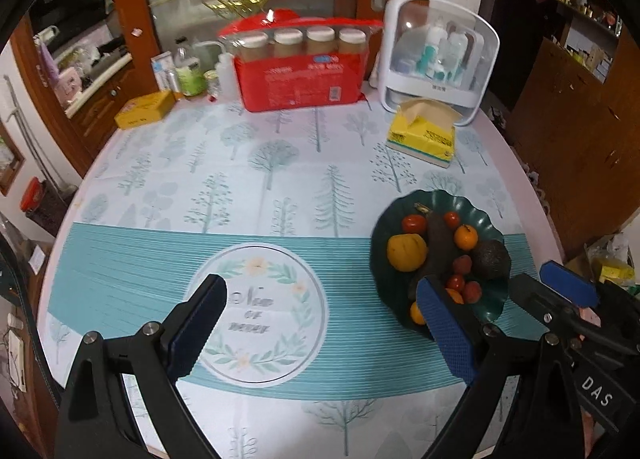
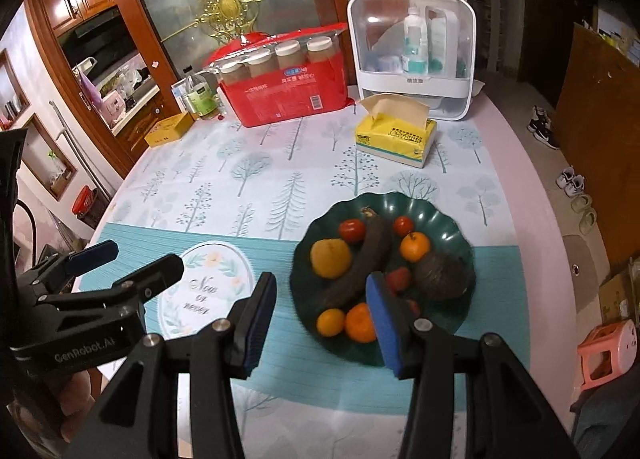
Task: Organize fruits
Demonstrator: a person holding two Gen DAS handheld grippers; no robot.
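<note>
A dark green scalloped plate (image 2: 444, 219) (image 1: 480, 311) sits on the right of the round table. It holds a yellow fruit (image 2: 331, 257) (image 1: 406, 252), a dark overripe banana (image 2: 362, 259), an avocado (image 2: 442, 275) (image 1: 491, 259), oranges (image 2: 415, 246), small tomatoes (image 2: 352, 229) and red lychee-like fruits (image 2: 400, 278). My left gripper (image 1: 326, 325) is open and empty above the table's middle, left of the plate. My right gripper (image 2: 322, 319) is open and empty, its jaws over the plate's near left rim. Each gripper also shows in the other's view, the left (image 2: 132, 259) and the right (image 1: 560, 287).
At the back stand a red pack of jars (image 2: 284, 79), a white cosmetics organizer (image 2: 412, 55), a yellow tissue box (image 2: 396, 135), a small yellow box (image 2: 170, 129) and bottles (image 2: 200, 93). The patterned tablecloth (image 2: 240, 179) covers the table. A pink stool (image 2: 608, 351) stands on the floor at right.
</note>
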